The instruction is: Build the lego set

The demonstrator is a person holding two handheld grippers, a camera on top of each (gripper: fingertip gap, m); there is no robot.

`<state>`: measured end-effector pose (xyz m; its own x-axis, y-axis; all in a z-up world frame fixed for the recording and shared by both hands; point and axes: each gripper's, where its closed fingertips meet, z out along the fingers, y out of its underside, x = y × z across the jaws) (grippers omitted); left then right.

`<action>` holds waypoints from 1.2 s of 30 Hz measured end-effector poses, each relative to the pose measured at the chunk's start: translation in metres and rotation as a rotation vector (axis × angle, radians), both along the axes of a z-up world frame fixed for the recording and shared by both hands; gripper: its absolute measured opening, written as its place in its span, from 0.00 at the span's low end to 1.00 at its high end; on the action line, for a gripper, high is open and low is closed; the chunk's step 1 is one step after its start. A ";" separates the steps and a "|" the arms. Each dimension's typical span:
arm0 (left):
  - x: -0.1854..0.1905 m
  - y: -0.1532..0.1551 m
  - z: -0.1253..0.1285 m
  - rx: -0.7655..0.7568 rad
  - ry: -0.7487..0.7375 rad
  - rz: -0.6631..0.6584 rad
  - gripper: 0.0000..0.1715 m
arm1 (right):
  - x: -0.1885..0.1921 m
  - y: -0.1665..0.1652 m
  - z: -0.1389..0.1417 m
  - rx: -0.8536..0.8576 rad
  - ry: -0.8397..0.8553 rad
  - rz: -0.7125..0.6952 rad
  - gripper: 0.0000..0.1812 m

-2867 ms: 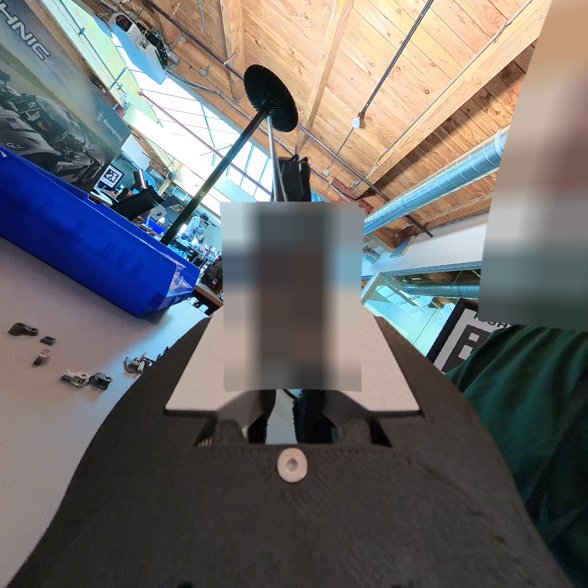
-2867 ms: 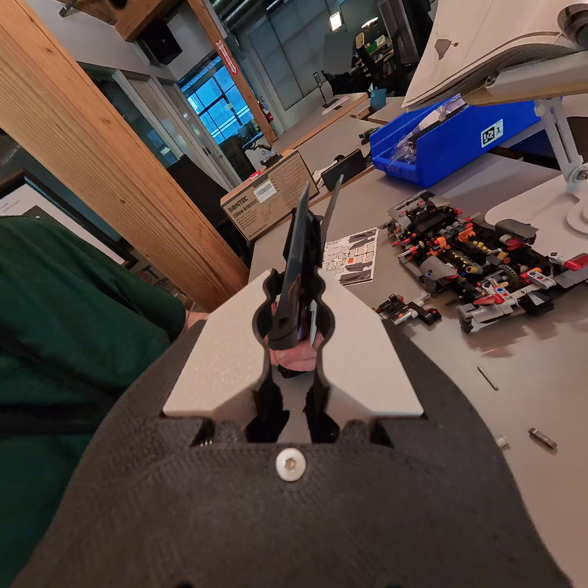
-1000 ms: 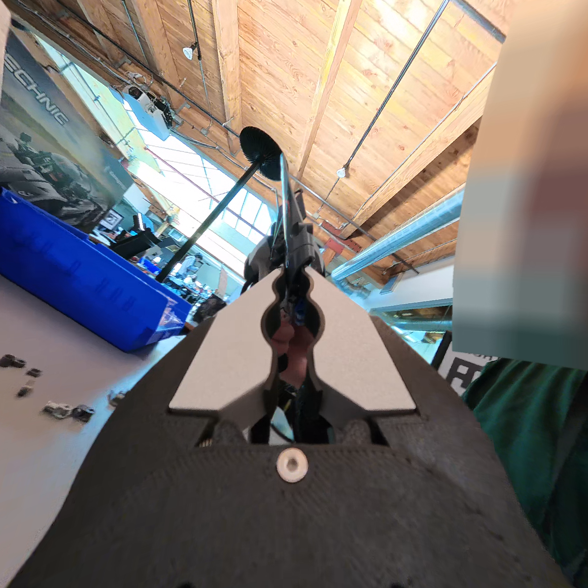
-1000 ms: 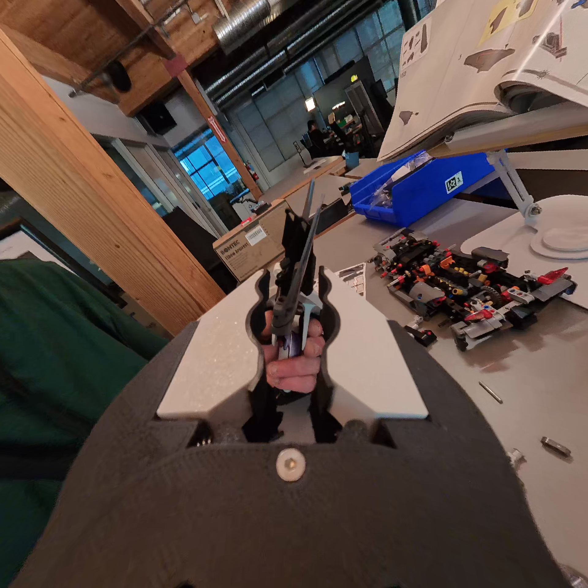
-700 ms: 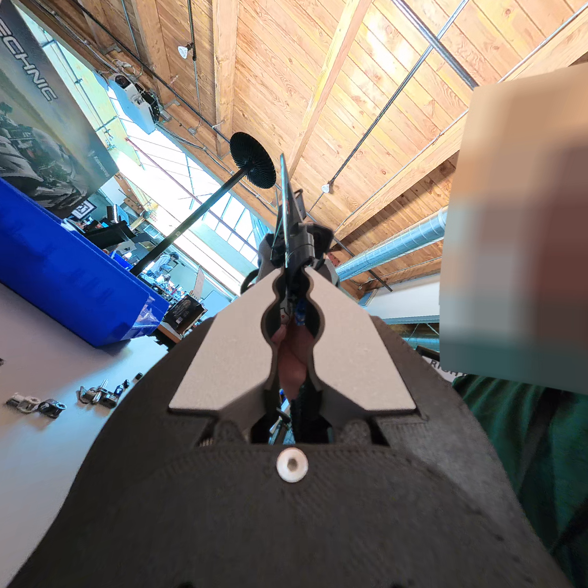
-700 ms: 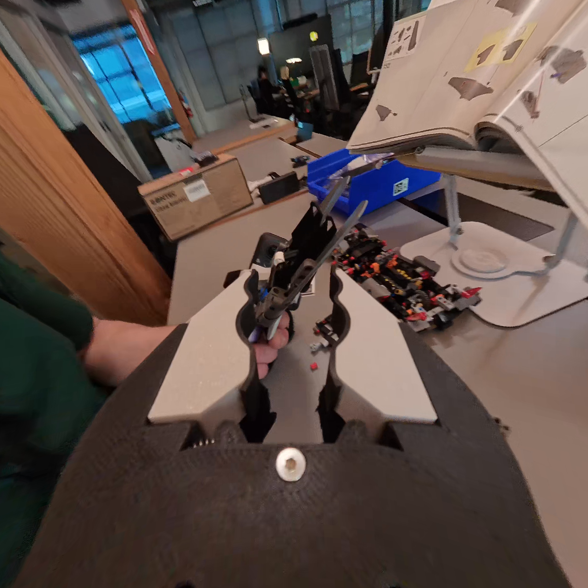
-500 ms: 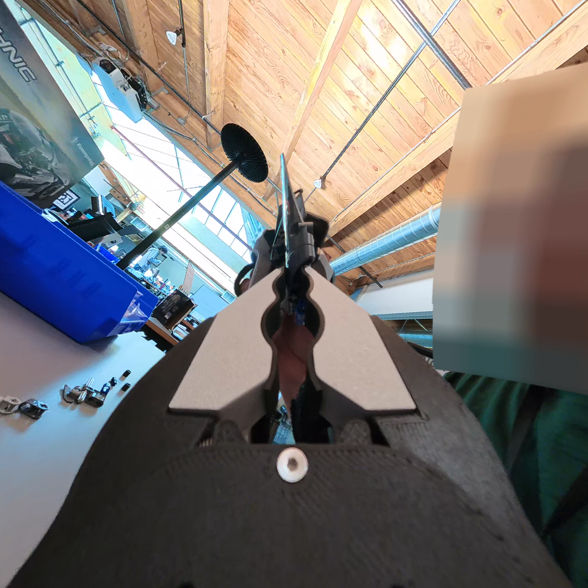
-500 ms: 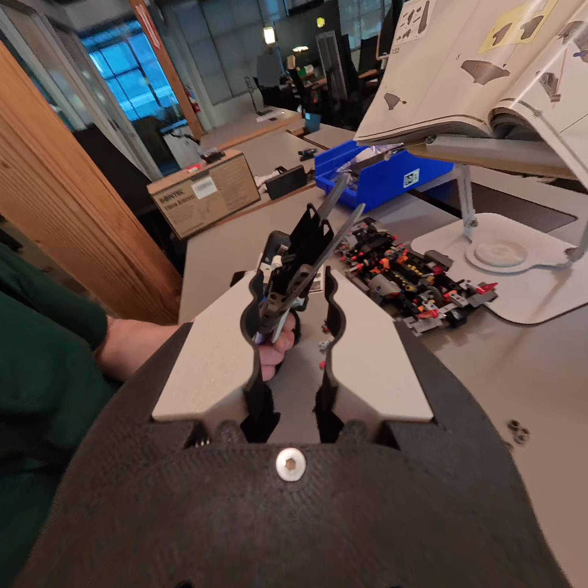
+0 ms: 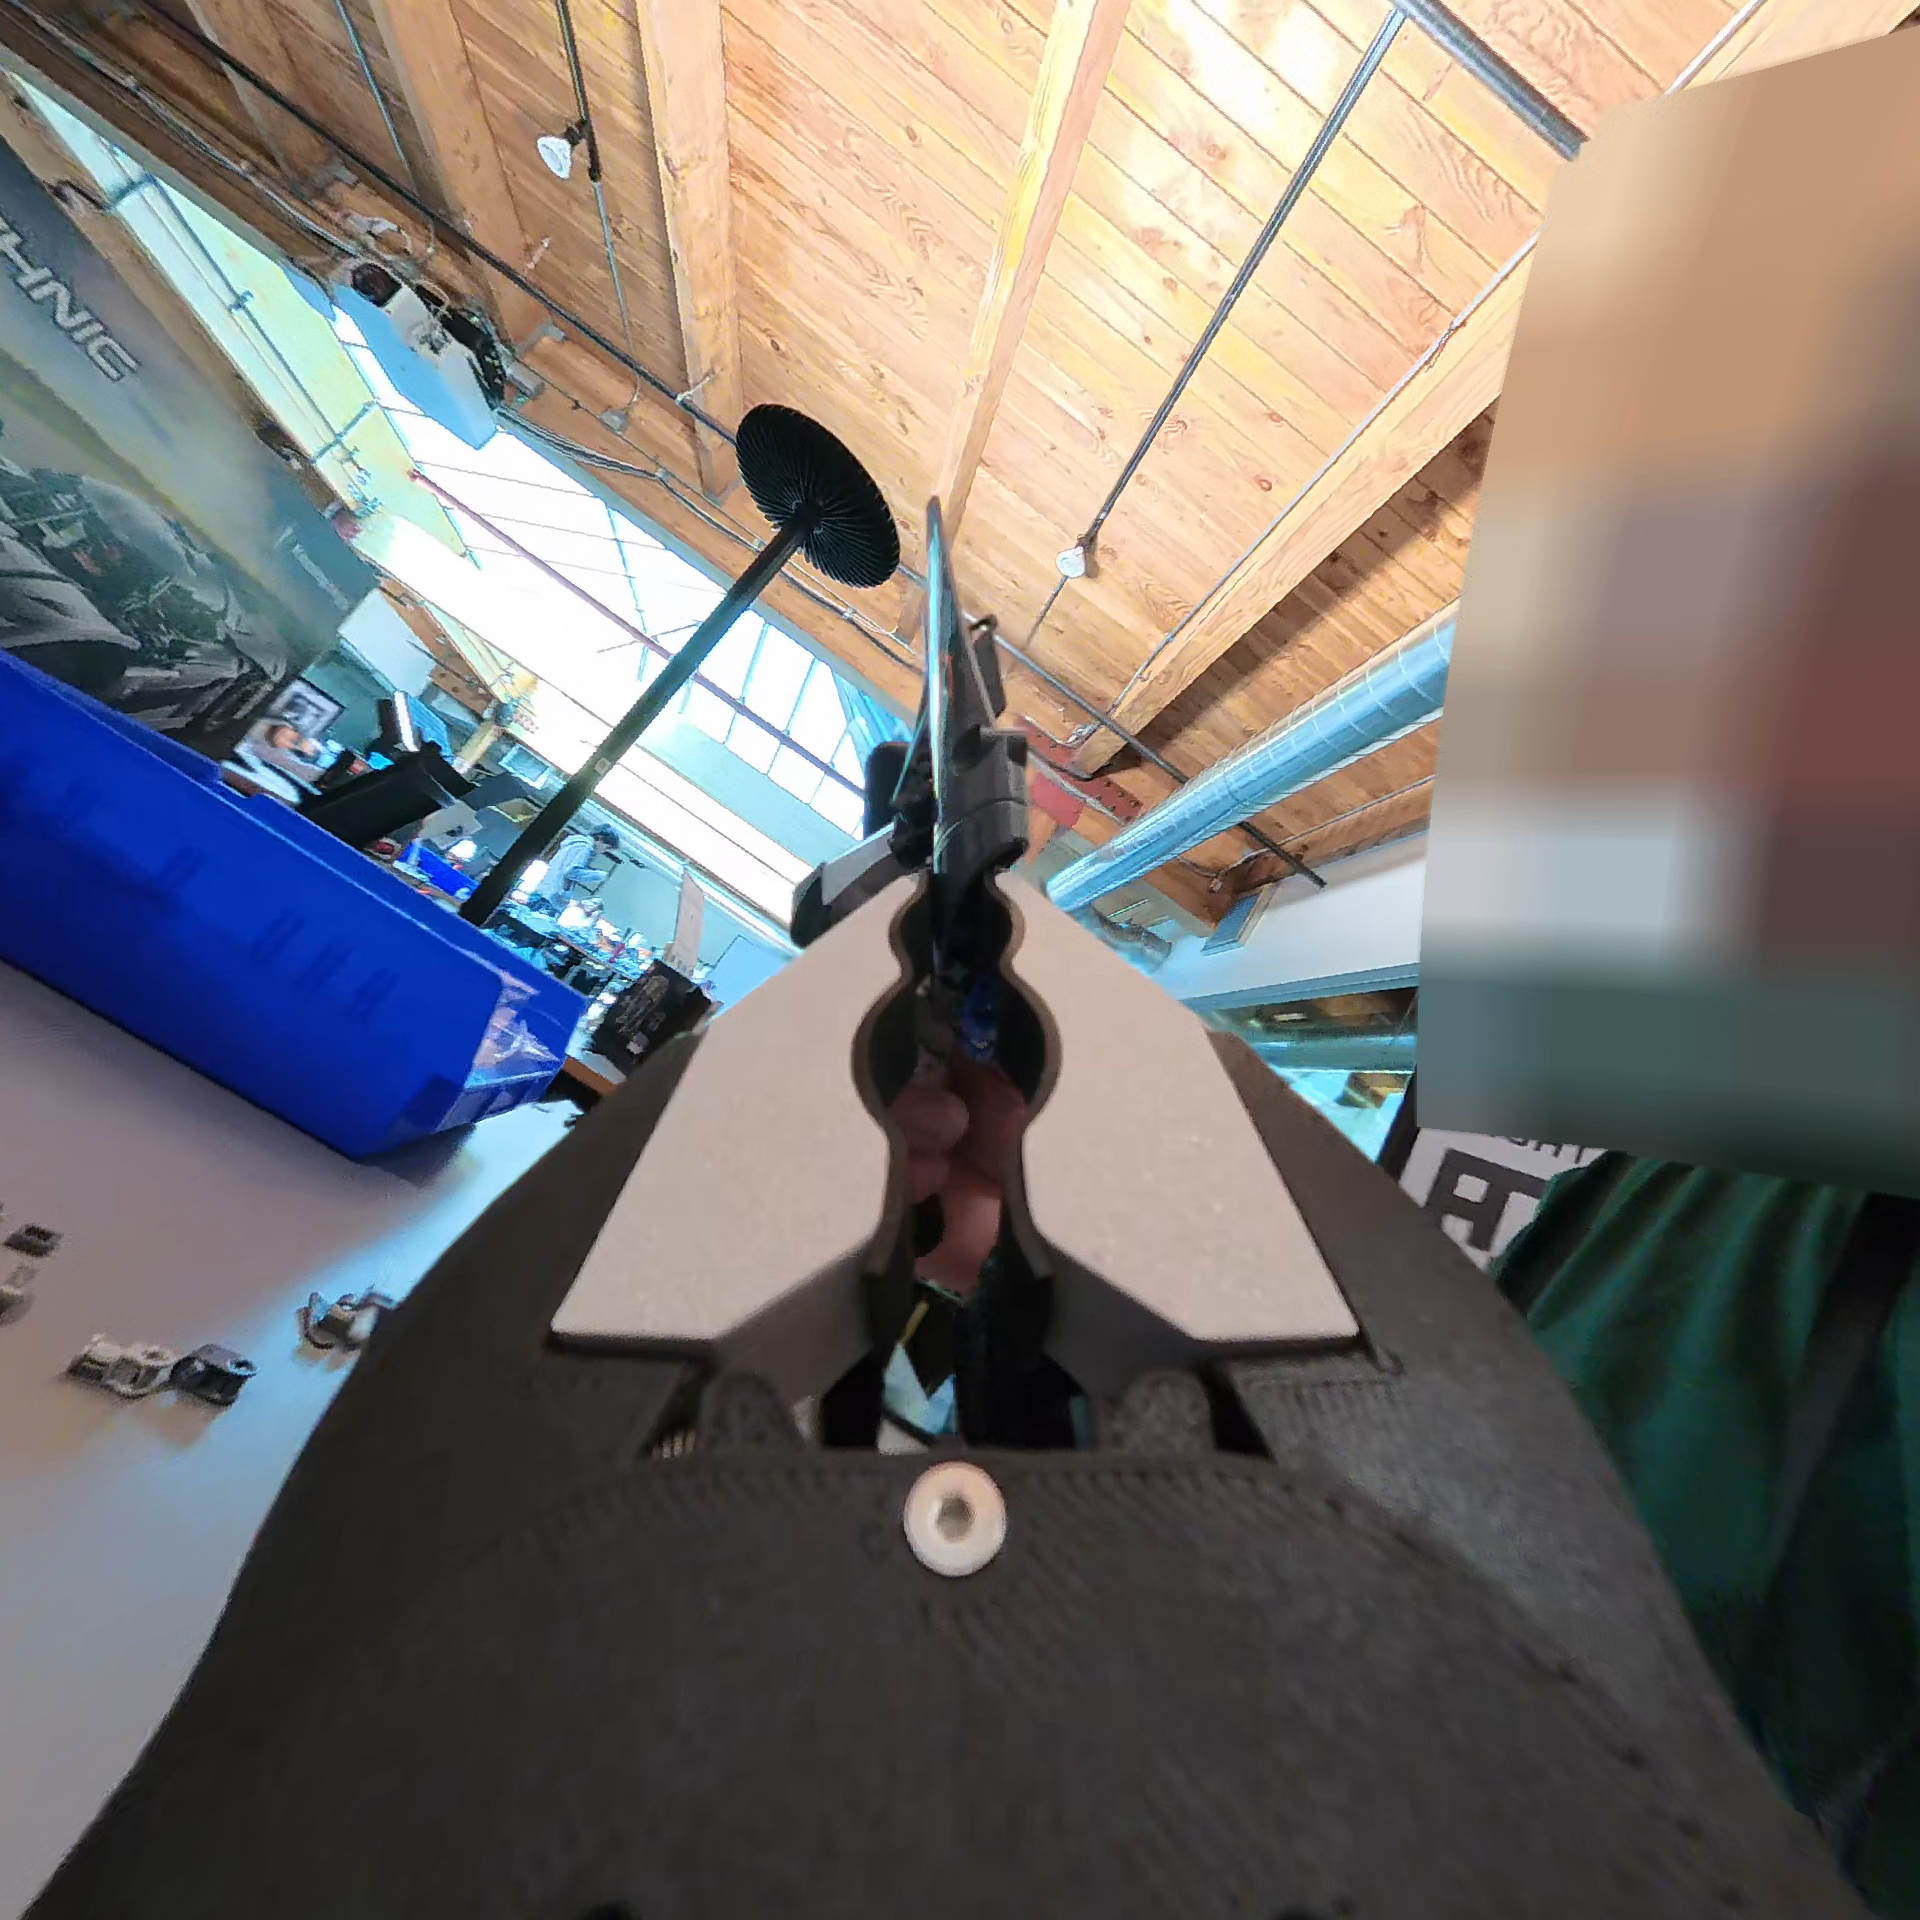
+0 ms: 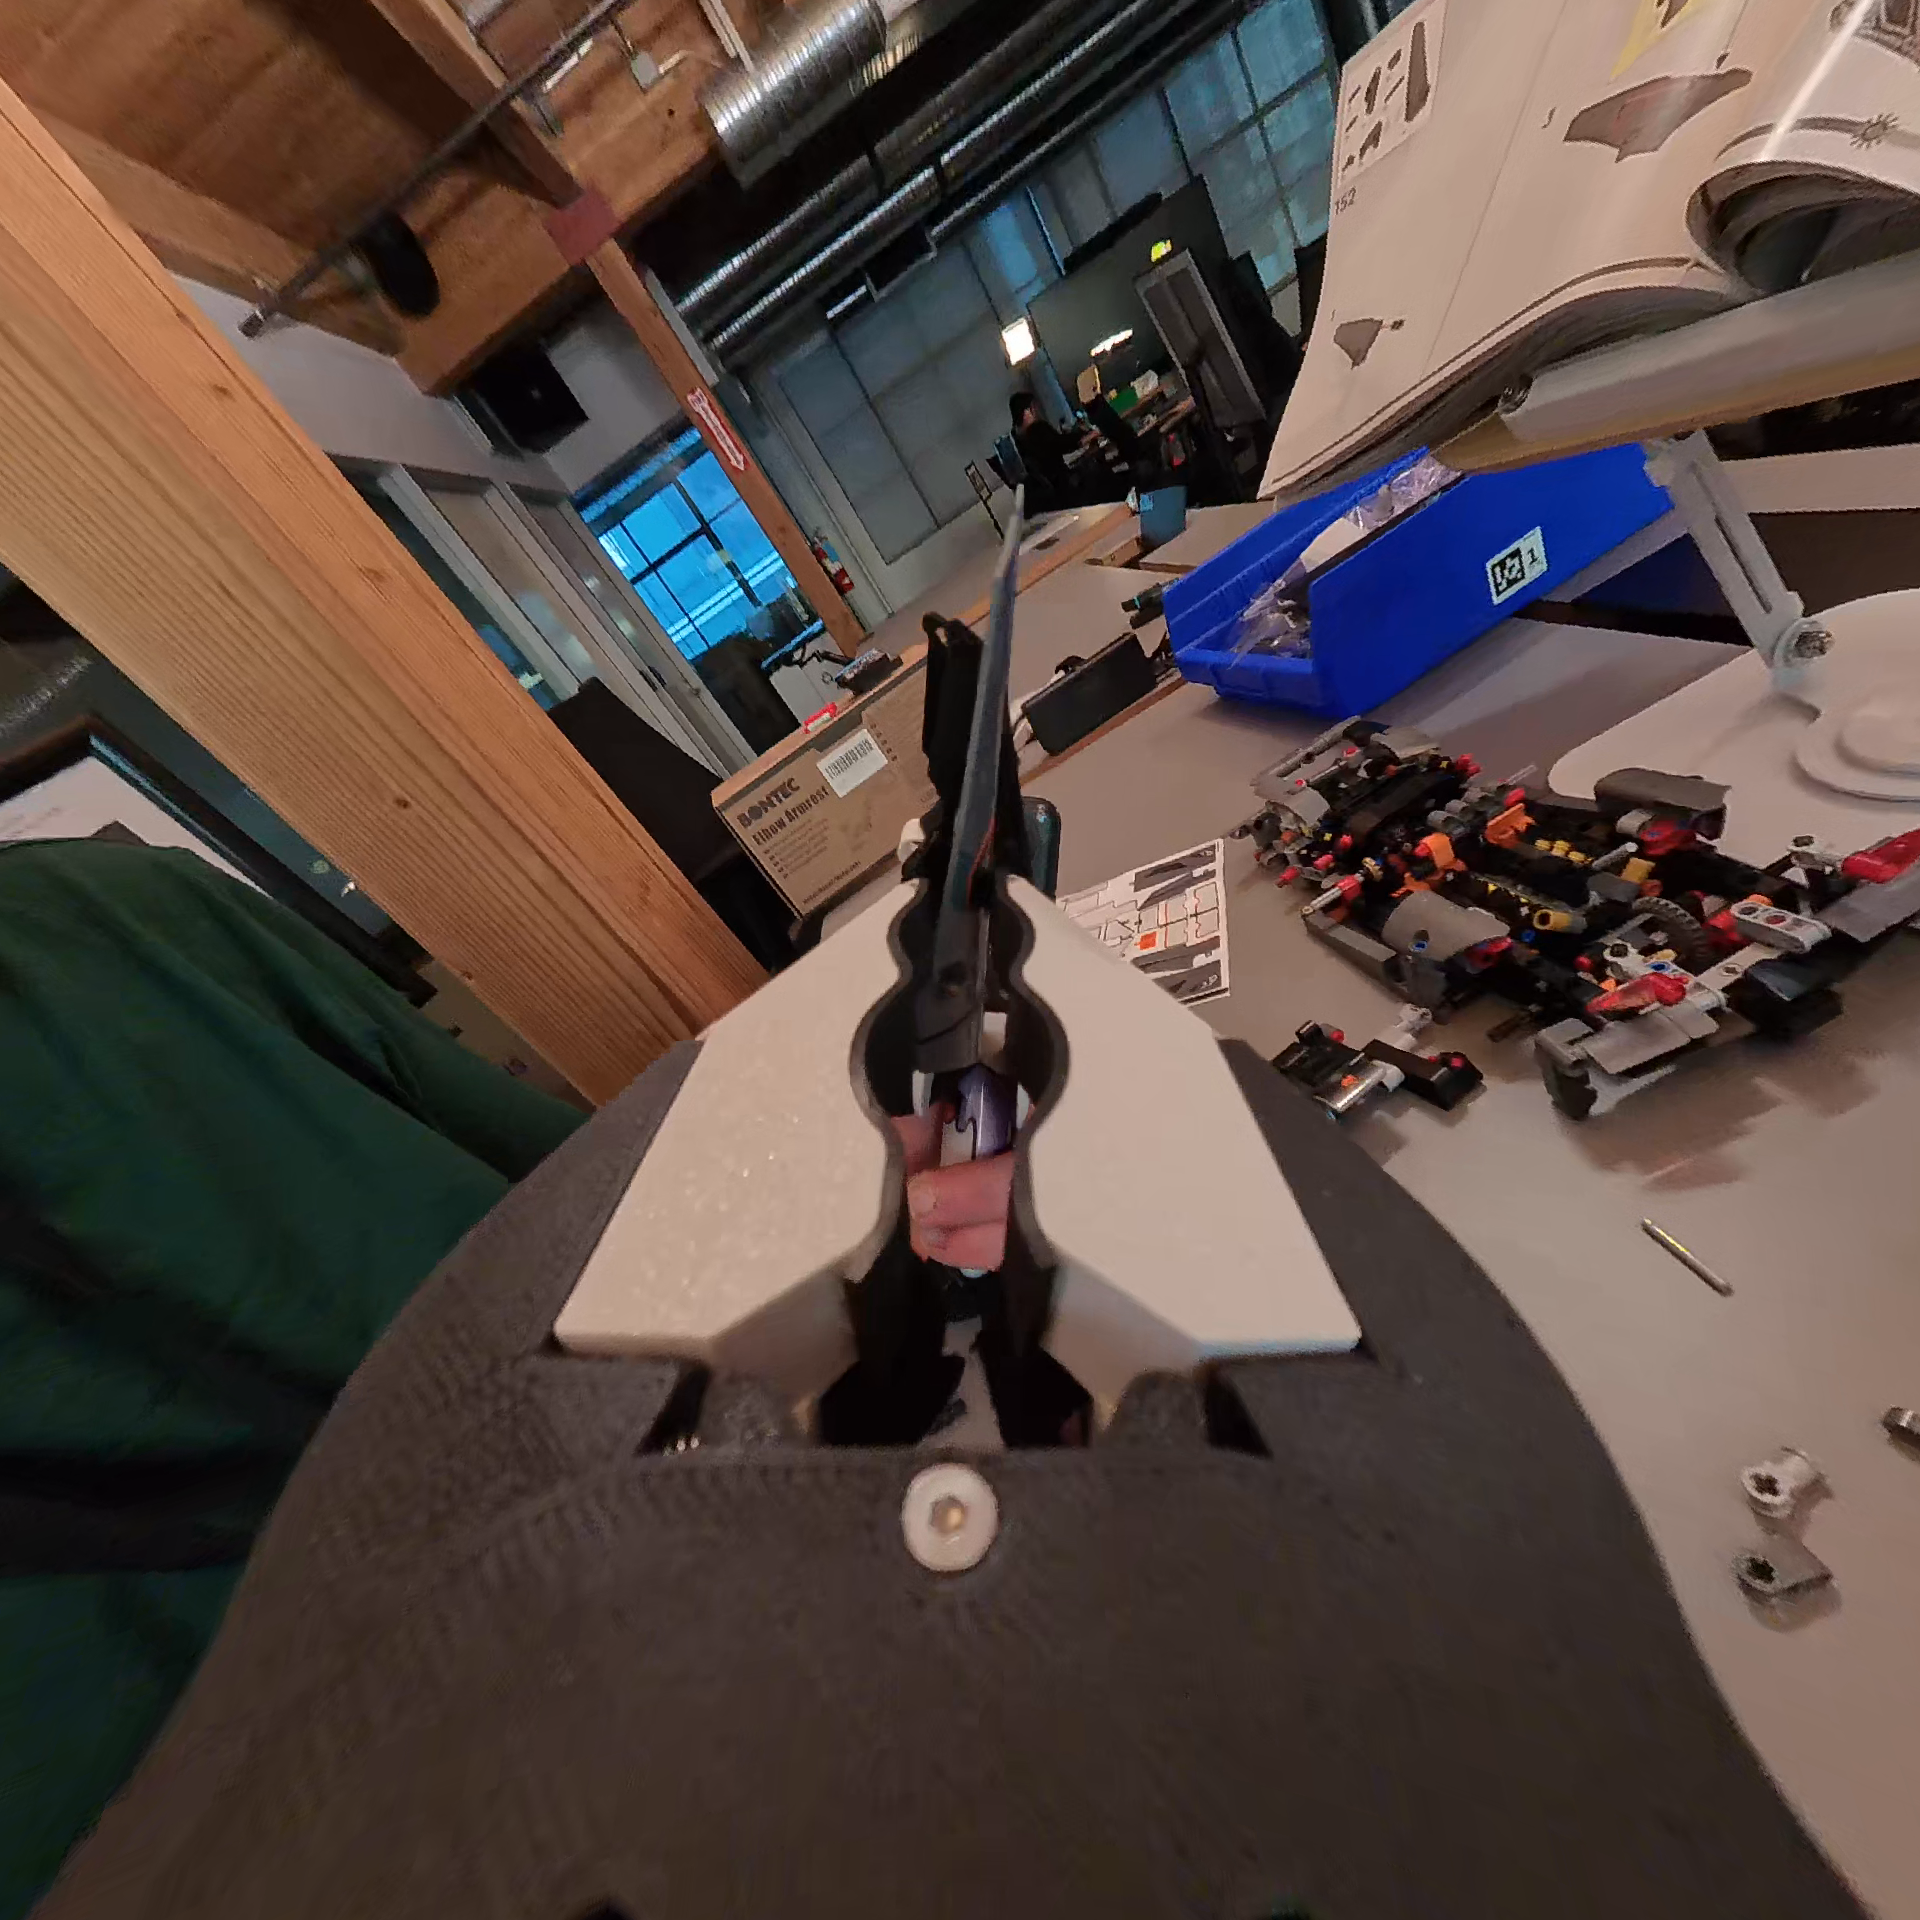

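Observation:
A black lego panel assembly (image 10: 966,748) stands upright, seen edge-on, with a small purple-blue part at its base. My right gripper (image 10: 961,888) is shut on its lower end. The left wrist view shows the same panel (image 9: 961,769) edge-on against the ceiling, with my left gripper (image 9: 951,883) shut on it. A hand (image 10: 961,1195) shows behind the fingers. The part-built lego car chassis (image 10: 1558,914) lies on the grey table (image 10: 1507,1195) to the right, apart from both grippers.
A small black subassembly (image 10: 1371,1070), a sticker sheet (image 10: 1164,925), a thin axle (image 10: 1683,1257) and loose grey connectors (image 10: 1777,1486) lie near the chassis. A blue bin (image 10: 1403,592) and an open instruction book (image 10: 1610,208) on a stand sit behind. More loose pieces (image 9: 156,1366) lie at left. The tips of both grippers are at nearly the same place.
My right gripper was open and off to one side of the panel half a second ago; it has swung back in line and closed on it. The left gripper stayed shut on the panel.

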<state>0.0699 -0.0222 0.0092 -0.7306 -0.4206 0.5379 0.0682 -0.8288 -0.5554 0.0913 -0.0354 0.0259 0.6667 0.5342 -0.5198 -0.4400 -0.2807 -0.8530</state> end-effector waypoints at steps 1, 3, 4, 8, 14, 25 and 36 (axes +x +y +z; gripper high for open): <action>0.000 0.000 0.000 0.012 0.003 0.017 0.03 | -0.001 0.000 0.001 0.012 0.007 0.000 0.04; -0.001 0.001 0.000 0.015 0.000 0.024 0.03 | -0.003 0.000 0.003 0.028 0.029 0.002 0.04; 0.000 0.002 0.000 0.015 0.003 0.032 0.03 | -0.002 0.001 0.002 0.028 0.040 -0.002 0.04; 0.001 0.002 -0.001 0.024 0.009 0.038 0.03 | 0.000 0.002 0.002 0.036 0.061 -0.010 0.04; 0.001 0.002 -0.002 0.033 0.018 0.040 0.03 | 0.001 0.002 0.001 0.030 0.064 -0.028 0.04; 0.005 0.000 -0.004 0.033 0.052 0.010 0.03 | 0.021 -0.022 -0.004 -0.013 0.069 -0.076 0.18; 0.007 0.017 -0.023 0.106 0.193 0.090 0.03 | -0.004 -0.096 -0.159 -0.651 -0.520 -0.183 0.25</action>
